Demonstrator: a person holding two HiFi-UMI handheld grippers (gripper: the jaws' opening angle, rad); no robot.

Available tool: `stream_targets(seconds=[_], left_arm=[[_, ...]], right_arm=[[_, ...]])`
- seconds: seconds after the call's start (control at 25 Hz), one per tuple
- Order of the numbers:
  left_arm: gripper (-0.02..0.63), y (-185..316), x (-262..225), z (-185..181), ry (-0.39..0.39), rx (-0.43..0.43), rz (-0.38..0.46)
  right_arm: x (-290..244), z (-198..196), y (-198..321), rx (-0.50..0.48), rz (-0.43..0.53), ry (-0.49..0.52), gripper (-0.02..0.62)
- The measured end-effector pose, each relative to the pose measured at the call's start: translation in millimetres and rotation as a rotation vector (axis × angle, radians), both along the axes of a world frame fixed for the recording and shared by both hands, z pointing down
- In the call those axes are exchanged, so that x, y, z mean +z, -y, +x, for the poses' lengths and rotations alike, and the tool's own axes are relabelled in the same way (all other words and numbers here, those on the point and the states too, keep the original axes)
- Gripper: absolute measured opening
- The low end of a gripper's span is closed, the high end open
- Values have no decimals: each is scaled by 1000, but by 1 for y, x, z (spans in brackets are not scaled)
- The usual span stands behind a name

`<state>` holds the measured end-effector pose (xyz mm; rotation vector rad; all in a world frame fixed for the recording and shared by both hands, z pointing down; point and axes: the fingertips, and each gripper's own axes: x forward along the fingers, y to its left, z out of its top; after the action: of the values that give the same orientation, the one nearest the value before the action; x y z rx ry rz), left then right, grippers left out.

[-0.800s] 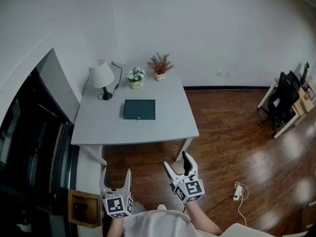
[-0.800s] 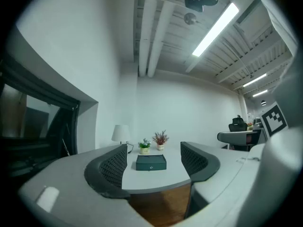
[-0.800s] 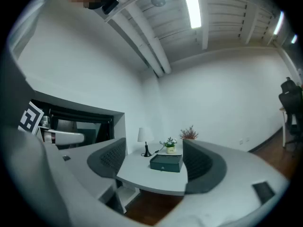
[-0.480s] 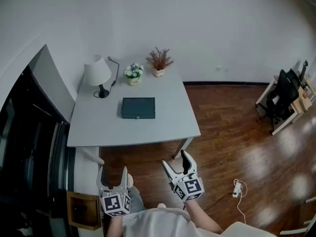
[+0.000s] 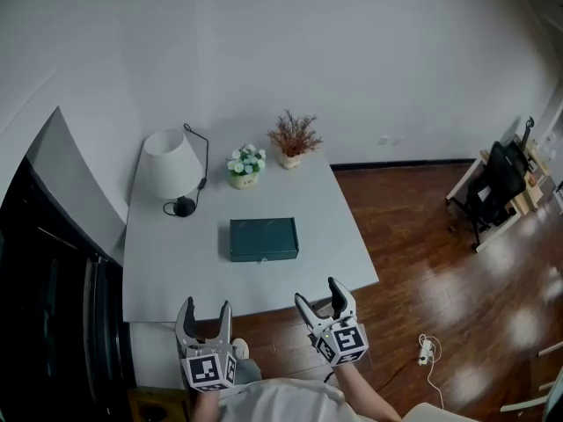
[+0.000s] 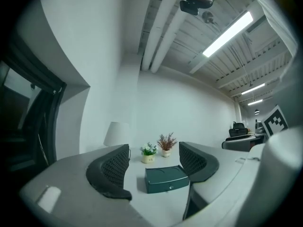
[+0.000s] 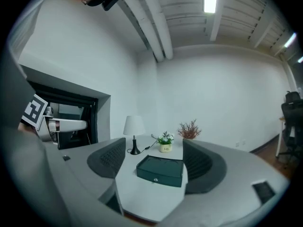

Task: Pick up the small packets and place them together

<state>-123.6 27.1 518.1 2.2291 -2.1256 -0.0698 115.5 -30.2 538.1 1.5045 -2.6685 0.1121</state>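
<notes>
No small packets show in any view. A shut dark green box (image 5: pixel 264 239) (image 6: pixel 166 178) (image 7: pixel 160 170) lies in the middle of the grey table (image 5: pixel 176 262). My left gripper (image 5: pixel 203 310) (image 6: pixel 154 148) hangs just before the table's front edge, open, nothing between its jaws. My right gripper (image 5: pixel 318 291) (image 7: pixel 154 145) is beside it at the front edge, right of the box's line, also open and empty. Both point toward the box from a distance.
At the table's back stand a white lamp (image 5: pixel 171 165), a pot of white flowers (image 5: pixel 244 165) and a pot of dried plant (image 5: pixel 295 139). A dark glass partition (image 5: pixel 44 280) is at the left. Wooden floor lies to the right, with a power strip (image 5: pixel 425 350) and a far office chair (image 5: pixel 493 183).
The table has come nearer in the head view. Both grippers, earlier over the floor short of the table, now reach its front edge. Jaws stay open.
</notes>
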Motion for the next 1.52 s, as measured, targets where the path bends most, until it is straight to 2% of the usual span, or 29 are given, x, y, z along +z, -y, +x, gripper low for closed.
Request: stream_targets(seconds=[0.12,0.24,0.44,0.64,0.72,0.8,0.92,1.0,1.12,1.24,1.52], left_arm=[[318,50,-6,-39,7,14,14],[318,79,-2,-53,17,51,-4],[318,114,2,-54,29,105,-31],[318,136,6,-42,31,129,-56],[318,143,10,-35,24,134,-68],[318,149,13,-30,24,135,-76],[318,153,14,-26,25,124,-82],[318,155,14,-26,28,110,-85],[318,156,19,-29,25,91,-104],[318,154,28,-27,23,84,-131],[318,150,29,-22,18,53,-142]], right_arm=[[-8,-35,39,5,9,2,373],[6,-58,55,12,-40,-10,373],[50,-74,81,36,-170,1,373],[84,-67,111,46,-268,-13,373],[104,-62,120,47,-324,-32,370],[130,-64,127,12,-402,-58,294],[182,-77,133,-68,-548,-130,290],[214,-84,141,-84,-632,-165,290],[251,-98,151,-105,-745,-169,290],[275,-103,156,-101,-817,-181,288],[298,-103,168,-18,-973,-68,288]])
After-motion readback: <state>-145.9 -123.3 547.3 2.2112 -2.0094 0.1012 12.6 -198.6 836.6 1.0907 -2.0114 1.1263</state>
